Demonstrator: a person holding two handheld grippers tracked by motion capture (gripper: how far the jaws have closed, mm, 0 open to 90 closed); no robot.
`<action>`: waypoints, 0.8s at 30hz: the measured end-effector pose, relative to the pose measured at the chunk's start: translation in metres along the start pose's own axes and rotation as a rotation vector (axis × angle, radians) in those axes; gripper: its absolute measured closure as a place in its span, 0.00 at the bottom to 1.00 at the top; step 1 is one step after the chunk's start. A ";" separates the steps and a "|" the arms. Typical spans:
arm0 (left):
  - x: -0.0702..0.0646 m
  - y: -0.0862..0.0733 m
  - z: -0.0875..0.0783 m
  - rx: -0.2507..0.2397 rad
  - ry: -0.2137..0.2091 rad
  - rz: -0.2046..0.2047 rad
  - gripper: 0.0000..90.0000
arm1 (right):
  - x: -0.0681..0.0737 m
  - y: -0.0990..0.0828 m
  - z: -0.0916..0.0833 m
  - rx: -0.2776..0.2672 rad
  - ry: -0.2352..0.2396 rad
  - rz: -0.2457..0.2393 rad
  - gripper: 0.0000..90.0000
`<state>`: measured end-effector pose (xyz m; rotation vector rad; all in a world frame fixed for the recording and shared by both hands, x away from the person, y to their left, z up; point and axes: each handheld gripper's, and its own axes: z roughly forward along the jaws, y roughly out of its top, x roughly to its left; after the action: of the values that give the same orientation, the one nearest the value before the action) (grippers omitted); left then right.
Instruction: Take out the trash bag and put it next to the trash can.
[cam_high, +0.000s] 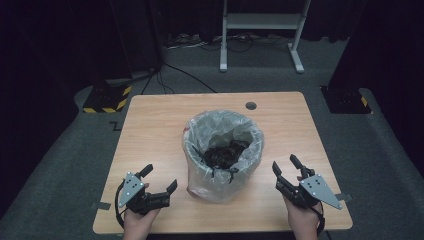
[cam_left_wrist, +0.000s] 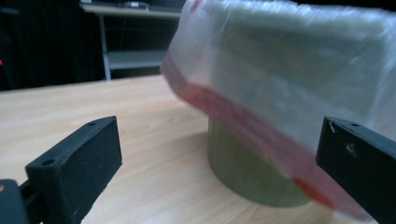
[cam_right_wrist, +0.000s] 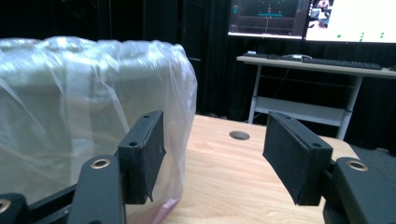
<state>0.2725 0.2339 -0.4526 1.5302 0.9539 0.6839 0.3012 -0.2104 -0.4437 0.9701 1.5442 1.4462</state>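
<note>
Both grippers, left gripper (cam_high: 161, 178) and right gripper (cam_high: 283, 165), have empty, wide-apart jaws flanking the bin (cam_high: 223, 152). Risk: snagging the loose bag (cam_high: 200, 145) could tip it.

You see the pale wooden desk (cam_high: 280, 150) lit evenly from above, while the room around it sinks into near black. Soft shadows sit close under the clear plastic liner of the bin (cam_high: 222, 150), and its folds catch mild glare. In your left gripper view the liner (cam_left_wrist: 289, 84) is smeared by motion blur and the black left claw (cam_left_wrist: 219, 163) is soft. Your right gripper view is sharper, with bright monitor screens (cam_right_wrist: 317, 16) blown out at the top
</note>
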 end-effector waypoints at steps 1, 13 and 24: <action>-0.002 0.003 -0.001 -0.015 0.000 -0.001 0.00 | 0.000 0.001 -0.001 -0.005 0.002 -0.001 0.42; -0.025 0.060 0.010 -0.107 -0.039 -0.029 0.03 | -0.001 0.034 0.004 -0.038 0.016 0.007 0.48; -0.037 0.085 0.045 -0.097 0.016 -0.007 0.27 | 0.015 0.068 0.028 -0.037 0.048 -0.018 0.52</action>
<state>0.3090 0.1773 -0.3739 1.4378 0.9245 0.7278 0.3215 -0.1816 -0.3780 0.9037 1.5516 1.4897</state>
